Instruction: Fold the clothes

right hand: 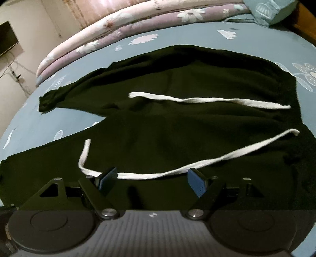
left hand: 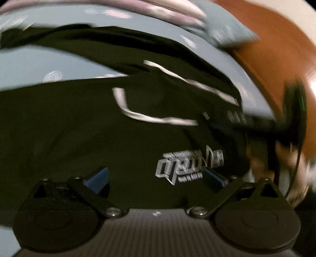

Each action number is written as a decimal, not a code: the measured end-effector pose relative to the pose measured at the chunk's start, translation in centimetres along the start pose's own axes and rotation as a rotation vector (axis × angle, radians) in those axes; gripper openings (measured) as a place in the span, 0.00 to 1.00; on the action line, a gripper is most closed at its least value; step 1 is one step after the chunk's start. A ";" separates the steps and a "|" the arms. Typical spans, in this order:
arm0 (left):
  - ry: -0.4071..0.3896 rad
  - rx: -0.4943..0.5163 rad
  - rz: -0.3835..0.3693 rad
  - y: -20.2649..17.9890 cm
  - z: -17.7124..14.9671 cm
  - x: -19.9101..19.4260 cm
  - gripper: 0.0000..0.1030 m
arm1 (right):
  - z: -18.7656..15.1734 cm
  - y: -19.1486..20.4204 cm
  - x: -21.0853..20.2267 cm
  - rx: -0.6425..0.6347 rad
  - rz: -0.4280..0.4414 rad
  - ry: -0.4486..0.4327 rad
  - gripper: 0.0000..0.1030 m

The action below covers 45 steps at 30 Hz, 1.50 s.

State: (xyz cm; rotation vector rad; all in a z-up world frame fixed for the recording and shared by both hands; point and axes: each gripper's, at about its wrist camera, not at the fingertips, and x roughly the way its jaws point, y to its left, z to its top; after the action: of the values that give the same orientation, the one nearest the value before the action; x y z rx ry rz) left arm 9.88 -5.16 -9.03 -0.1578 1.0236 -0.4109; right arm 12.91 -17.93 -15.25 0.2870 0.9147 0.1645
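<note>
The right wrist view is sharp; the left is smeared by motion.

In the right view, the right gripper (right hand: 152, 179) has its blue-padded fingers (right hand: 195, 183) apart above the near edge of the black trousers (right hand: 167, 138), nothing between the pads but a white drawstring (right hand: 177, 170) that lies on the cloth beyond them. A second drawstring (right hand: 207, 100) lies farther up the garment. The trousers are spread flat on the bed (right hand: 177, 37), long axis running across the picture: the two legs point left, the far one ending in a narrow cuff (right hand: 47, 100), and the wider waist part lies to the right. Behind them are a folded floral quilt (right hand: 118, 31) and a pillow (right hand: 272, 11).

Only the left view shows the white printed logo (left hand: 187, 166) on the black cloth, just ahead of the left gripper (left hand: 156, 178), whose fingers (left hand: 98, 179) are also apart, hanging over the fabric without pinching it. To its right a dark blurred shape, seemingly the other gripper with a hand, cannot be made out clearly. A brown headboard (left hand: 266, 39) shows beyond.
</note>
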 end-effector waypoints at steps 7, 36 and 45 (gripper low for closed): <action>0.064 0.005 -0.040 -0.3 -3.7 1.0 0.70 | 0.0 -1.3 -0.5 0.018 -0.006 -0.007 0.80; -0.021 -0.286 0.097 10.4 1.1 -3.6 0.81 | -0.1 -0.4 0.4 0.003 -0.015 0.015 0.80; -0.063 -0.508 0.093 16.2 -1.2 -5.2 0.80 | 0.0 -0.3 0.6 -0.004 -0.024 0.018 0.80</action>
State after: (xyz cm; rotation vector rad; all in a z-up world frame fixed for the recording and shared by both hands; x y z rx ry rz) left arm 10.72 11.80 -10.68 -0.5724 1.0529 -0.0532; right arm 13.23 -18.02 -15.78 0.2716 0.9350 0.1472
